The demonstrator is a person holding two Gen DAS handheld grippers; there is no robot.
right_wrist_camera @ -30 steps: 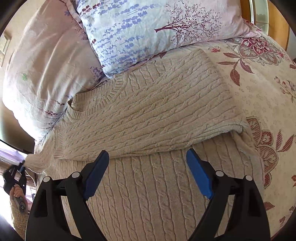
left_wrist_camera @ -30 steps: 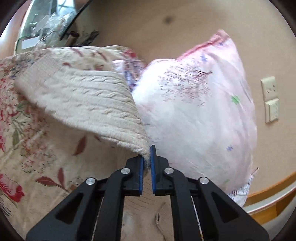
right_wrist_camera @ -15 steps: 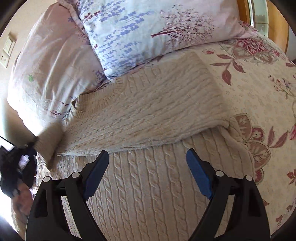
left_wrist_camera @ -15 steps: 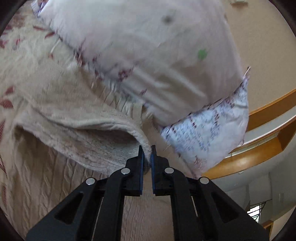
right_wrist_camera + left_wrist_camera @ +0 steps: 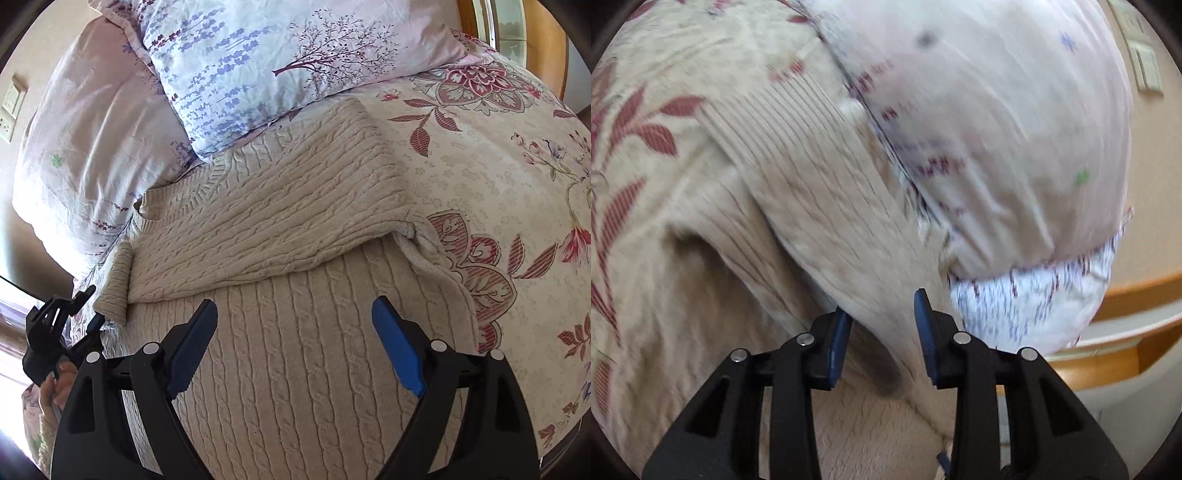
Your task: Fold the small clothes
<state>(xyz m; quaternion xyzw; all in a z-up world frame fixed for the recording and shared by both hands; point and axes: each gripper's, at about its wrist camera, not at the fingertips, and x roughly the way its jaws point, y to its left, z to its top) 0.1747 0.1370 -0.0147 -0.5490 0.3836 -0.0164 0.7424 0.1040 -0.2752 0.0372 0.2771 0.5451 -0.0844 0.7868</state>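
A cream cable-knit sweater (image 5: 295, 332) lies flat on the floral bedspread (image 5: 498, 155), one sleeve folded across its chest. The other sleeve's ribbed cuff (image 5: 116, 284) lies at the sweater's left edge. In the left wrist view the sleeve (image 5: 827, 206) runs down between the jaws of my left gripper (image 5: 881, 328), which is open, the fabric loose between the blue pads. My left gripper also shows in the right wrist view (image 5: 79, 310). My right gripper (image 5: 293, 343) is open and empty, hovering over the sweater's body.
Two floral pillows, pink (image 5: 92, 147) and blue-white (image 5: 280, 62), lie against the sweater's collar. A wooden bed frame (image 5: 1119, 325) and wall sockets (image 5: 1145, 70) lie beyond the pillow. The bedspread extends to the right.
My left gripper has opened and let go of the sleeve, which now lies lower across the sweater's left side. My right gripper has stayed open and has shifted only slightly.
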